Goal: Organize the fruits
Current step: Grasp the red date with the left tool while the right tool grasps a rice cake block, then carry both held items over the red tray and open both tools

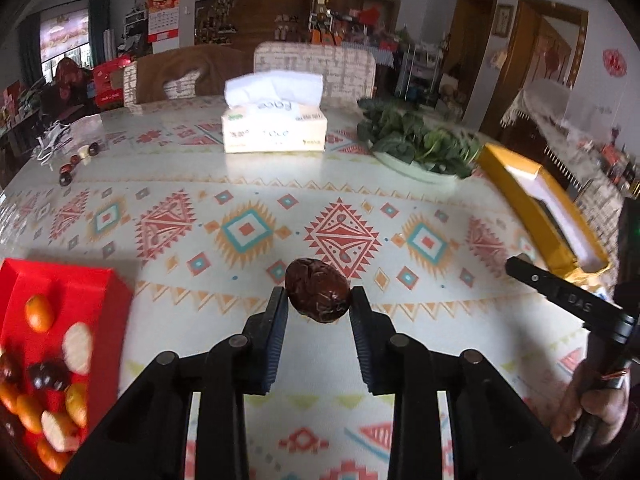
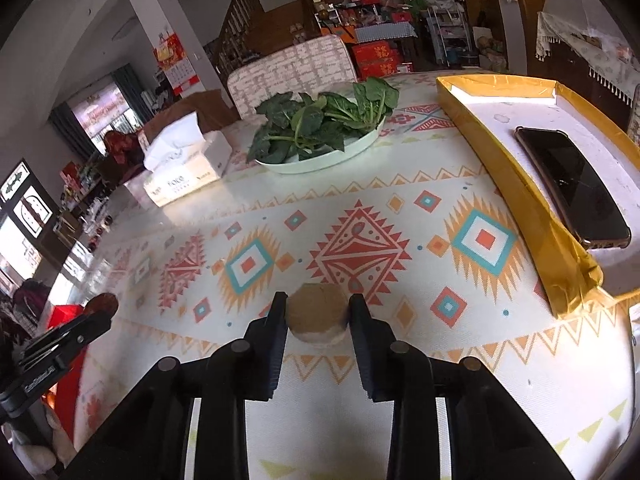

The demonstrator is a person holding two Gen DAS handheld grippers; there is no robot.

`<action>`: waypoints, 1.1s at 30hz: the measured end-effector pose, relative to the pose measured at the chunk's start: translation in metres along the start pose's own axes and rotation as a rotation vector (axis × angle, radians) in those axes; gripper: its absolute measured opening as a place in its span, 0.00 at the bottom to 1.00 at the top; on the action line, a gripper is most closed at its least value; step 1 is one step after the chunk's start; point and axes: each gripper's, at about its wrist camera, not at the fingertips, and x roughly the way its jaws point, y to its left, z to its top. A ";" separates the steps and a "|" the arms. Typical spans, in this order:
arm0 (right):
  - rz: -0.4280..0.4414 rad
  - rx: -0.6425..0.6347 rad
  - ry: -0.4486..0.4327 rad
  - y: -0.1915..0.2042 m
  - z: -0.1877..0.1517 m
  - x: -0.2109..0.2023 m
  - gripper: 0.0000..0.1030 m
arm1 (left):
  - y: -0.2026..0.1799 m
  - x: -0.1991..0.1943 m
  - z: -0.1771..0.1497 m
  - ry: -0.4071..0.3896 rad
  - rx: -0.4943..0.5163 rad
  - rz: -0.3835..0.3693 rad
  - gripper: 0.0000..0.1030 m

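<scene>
date [image 1: 318, 290] dark, wrinkled; left gripper [image 1: 319, 300] clamps it

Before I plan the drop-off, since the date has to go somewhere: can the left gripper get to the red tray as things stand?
Probably yes. The left gripper is shut on the date, and the red tray lies close on its left with only bare tablecloth between.

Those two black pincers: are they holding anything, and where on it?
Left gripper pinches a dark red date by its sides; right gripper pinches a round tan piece by its sides.
</scene>
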 end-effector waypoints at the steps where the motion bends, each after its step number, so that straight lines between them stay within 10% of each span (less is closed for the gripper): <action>1: 0.007 -0.002 -0.004 0.003 -0.001 -0.004 0.33 | 0.004 -0.011 -0.002 -0.015 -0.010 -0.001 0.30; 15: 0.299 -0.048 0.059 0.101 -0.028 -0.048 0.33 | 0.094 -0.100 -0.048 -0.136 -0.179 0.124 0.30; 33: 0.468 -0.308 0.266 0.306 -0.080 0.017 0.33 | 0.224 -0.120 -0.105 -0.097 -0.385 0.235 0.30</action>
